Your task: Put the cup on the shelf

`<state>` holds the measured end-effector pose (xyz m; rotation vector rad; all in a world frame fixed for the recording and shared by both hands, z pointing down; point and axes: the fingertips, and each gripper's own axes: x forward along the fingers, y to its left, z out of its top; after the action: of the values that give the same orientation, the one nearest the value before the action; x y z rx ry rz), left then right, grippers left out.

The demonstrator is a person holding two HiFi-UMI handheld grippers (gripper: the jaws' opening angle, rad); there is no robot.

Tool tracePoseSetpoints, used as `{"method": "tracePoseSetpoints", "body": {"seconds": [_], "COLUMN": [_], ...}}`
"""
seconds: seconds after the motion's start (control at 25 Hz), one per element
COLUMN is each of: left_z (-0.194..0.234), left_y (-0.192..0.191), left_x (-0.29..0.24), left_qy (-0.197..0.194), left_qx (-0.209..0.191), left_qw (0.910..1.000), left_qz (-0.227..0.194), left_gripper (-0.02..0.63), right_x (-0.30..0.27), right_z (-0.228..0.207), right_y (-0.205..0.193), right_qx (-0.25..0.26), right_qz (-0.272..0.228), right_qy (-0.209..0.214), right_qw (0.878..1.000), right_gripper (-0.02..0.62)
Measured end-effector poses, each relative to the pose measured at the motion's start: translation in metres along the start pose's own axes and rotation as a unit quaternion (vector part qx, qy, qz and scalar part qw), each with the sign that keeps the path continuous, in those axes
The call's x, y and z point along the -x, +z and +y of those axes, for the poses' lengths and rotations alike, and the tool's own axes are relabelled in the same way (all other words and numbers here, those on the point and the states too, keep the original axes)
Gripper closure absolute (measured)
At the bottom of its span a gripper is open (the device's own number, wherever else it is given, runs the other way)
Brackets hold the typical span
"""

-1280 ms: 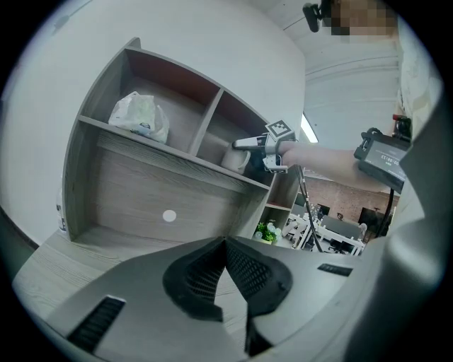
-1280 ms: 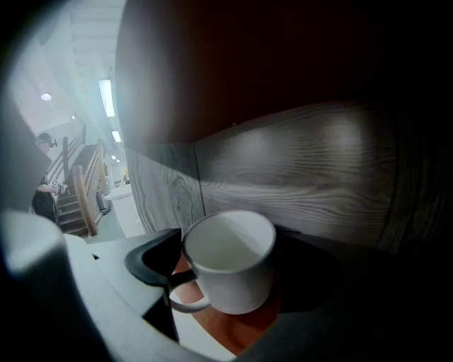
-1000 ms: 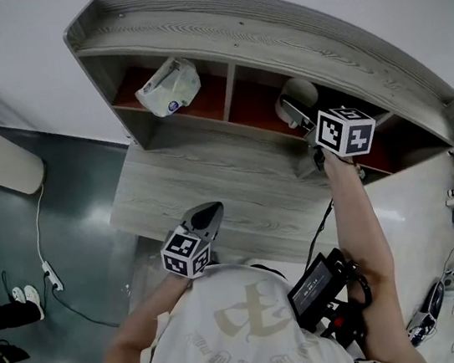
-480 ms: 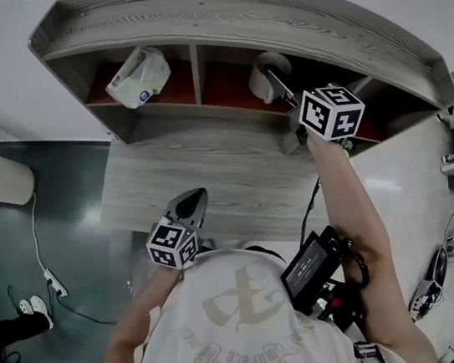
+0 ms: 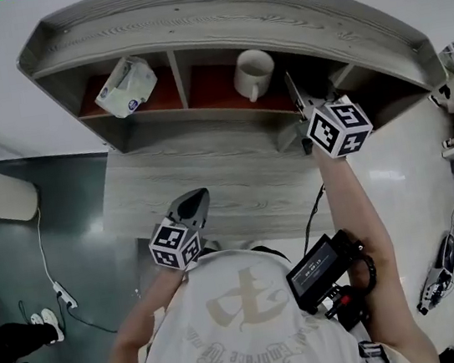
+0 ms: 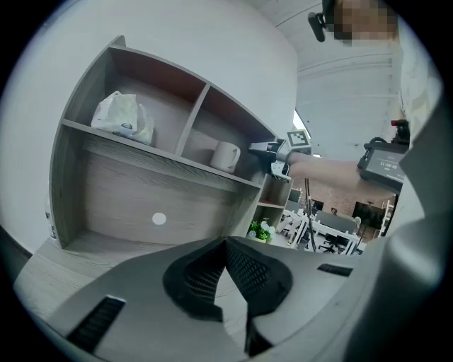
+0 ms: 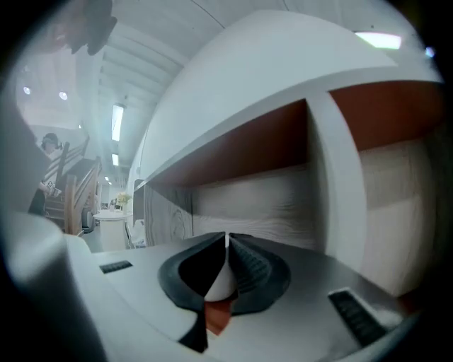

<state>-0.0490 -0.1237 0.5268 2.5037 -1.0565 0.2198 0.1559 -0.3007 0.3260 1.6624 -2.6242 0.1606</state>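
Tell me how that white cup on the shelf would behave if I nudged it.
The cup looks rigid and smooth, so it is probably slippery and chip-prone. It stands upright on the shelf, so a gentle nudge would likely slide it rather than tip it.

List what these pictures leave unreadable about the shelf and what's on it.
- Whether anything is inside the cup: the head view and left gripper view show only its outside.
- Print on the white bag: too small in both views.
- Right compartment of the shelf: in the head view it lies in dark shadow, partly behind the right gripper, whose fingers have just been closing with nothing between them.
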Motion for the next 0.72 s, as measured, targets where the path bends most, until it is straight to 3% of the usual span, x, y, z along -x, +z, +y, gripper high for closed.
{"method": "tracePoseSetpoints", "body": {"seconds": [0.04,0.72], "left_z": [-0.001,-0.026], "left_y": [0.001,0.023], "left_x": [-0.002,-0.022], "left_qy": [-0.002,-0.047], "left_qx": [-0.002,-0.021], "left_qw": [1.0000,0.9986], "left_qz": [0.000,-0.007], "left_gripper": [0.604,0.604], "right_x": [0.006,0.078], "right_z": [0.000,0.024], "right_y": [-0.002,-0.068], "right_qx": [0.002,-0.012], "right_qz": [0.000,0.022], "right_qy": [0.001,0.078], "right_qw": [1.000,0.997], "right_gripper": [0.589,0.591]}}
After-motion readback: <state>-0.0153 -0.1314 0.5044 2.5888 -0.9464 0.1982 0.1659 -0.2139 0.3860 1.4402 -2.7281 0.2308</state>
